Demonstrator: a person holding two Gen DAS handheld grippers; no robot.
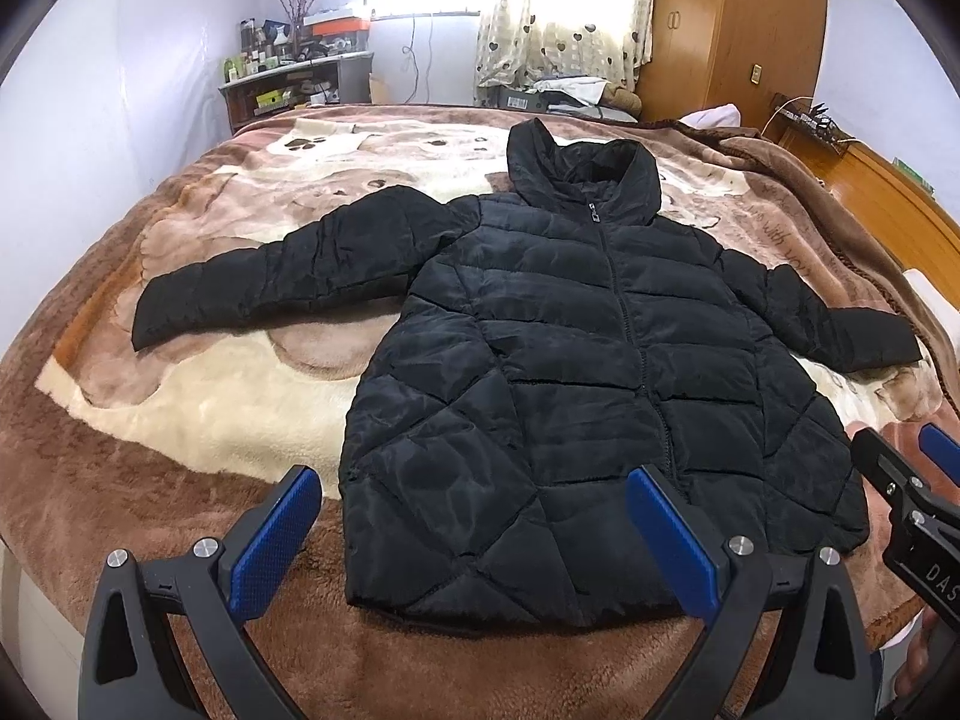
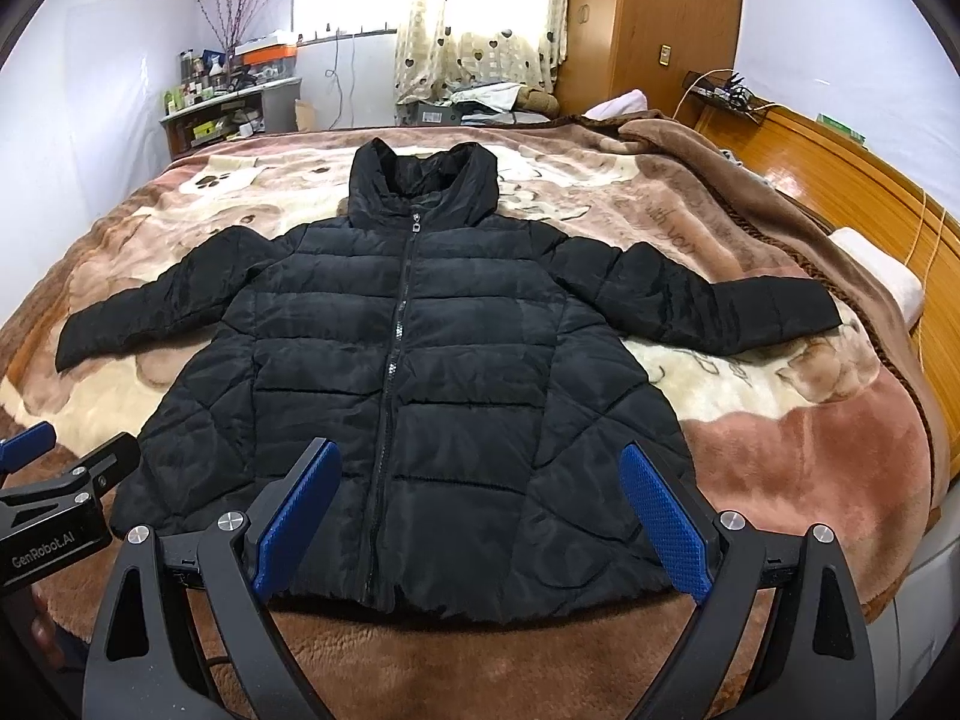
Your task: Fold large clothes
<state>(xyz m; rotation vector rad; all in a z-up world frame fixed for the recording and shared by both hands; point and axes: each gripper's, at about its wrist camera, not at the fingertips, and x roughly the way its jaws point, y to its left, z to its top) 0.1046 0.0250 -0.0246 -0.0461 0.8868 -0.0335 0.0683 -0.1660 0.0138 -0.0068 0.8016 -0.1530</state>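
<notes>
**Above the jacket's hem, both tongs wait empty**

Above the near hem of the jacket [image 2: 420,372], the left tongs [image 1: 474,546] and the right tongs [image 2: 480,516] hang with jaws spread wide, gripping nothing and touching no fabric. The left pair sits over the hem's left corner, the right pair over the hem's middle and right side.

The black quilted jacket lies flat on the bed's blanket [image 2: 810,450], front up, zipped to the collar, hood at the far end, both sleeves stretched straight out from the body. By the look of it, folding has not begun: spreading is done, while sleeves, sides and length are all left to fold.

Beyond the hood stand a cluttered shelf [image 2: 222,108], a curtain [image 2: 480,18] and a wardrobe [image 2: 654,24]. Right of the jacket, a bunched blanket edge and a pillow [image 2: 882,270] lie well apart from it. Nothing rests on the jacket or blocks a fold.
</notes>
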